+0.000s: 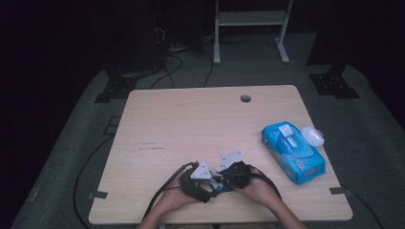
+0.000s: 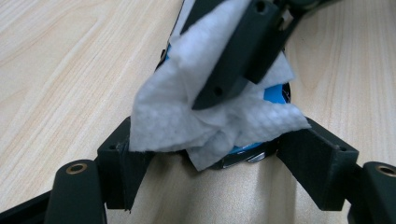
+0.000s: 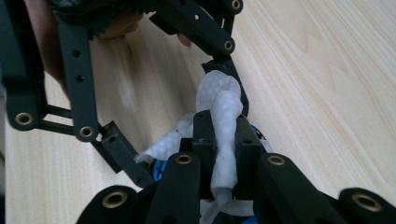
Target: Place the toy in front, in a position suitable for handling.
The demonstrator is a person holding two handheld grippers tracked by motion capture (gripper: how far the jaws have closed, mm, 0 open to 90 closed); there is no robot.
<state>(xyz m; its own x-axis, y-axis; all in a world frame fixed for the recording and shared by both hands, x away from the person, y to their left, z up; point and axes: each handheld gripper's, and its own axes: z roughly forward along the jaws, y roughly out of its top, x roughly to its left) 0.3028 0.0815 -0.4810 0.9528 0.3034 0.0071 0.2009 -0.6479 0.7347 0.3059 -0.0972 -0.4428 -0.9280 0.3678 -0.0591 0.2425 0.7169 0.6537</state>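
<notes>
At the table's front middle, the two hand-held grippers meet tip to tip. My left gripper (image 1: 210, 187) (image 2: 217, 156) has its jaws set wide on a small blue-and-black object (image 2: 273, 93) (image 3: 159, 170), one jaw against each side. My right gripper (image 1: 224, 183) (image 3: 222, 128) is shut on a crumpled white wipe (image 3: 219, 100) (image 2: 187, 112). It holds the wipe down on that object and covers most of it. In the left gripper view the right gripper's black fingers (image 2: 243, 51) come in from the top.
A blue pack of wipes (image 1: 292, 150) lies at the right of the wooden table (image 1: 191, 119), with a white rounded lid (image 1: 313, 136) just beyond it. A cable hole (image 1: 245, 98) sits near the far edge. Cables and a white stand (image 1: 250, 19) are on the dark floor behind.
</notes>
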